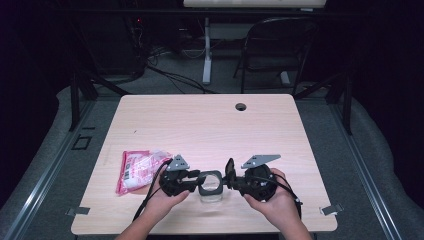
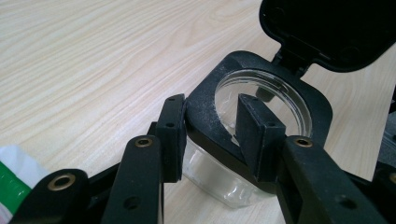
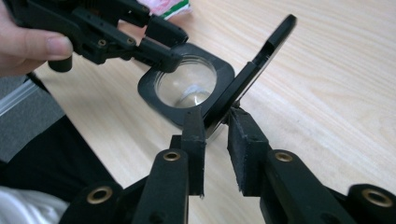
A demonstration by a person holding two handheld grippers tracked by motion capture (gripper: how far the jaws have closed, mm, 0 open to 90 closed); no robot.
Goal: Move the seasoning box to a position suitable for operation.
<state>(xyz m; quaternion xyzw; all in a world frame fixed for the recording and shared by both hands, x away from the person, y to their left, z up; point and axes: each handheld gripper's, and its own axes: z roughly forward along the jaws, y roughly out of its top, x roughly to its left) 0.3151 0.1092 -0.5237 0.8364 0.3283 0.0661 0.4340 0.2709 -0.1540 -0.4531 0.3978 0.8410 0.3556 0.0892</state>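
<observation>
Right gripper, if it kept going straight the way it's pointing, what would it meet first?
The right gripper would first meet the raised black lid, whose lower edge already sits between its jaws. Beyond it lie the clear jar's black rim and the left gripper; depth is hard to judge.

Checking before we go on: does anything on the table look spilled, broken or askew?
Nothing stands out. The clear jar stands upright with its black flip lid raised, no spill around it. The left gripper grips the jar's black collar; the right gripper is at the lid. The pink packet lies flat beside them.
</observation>
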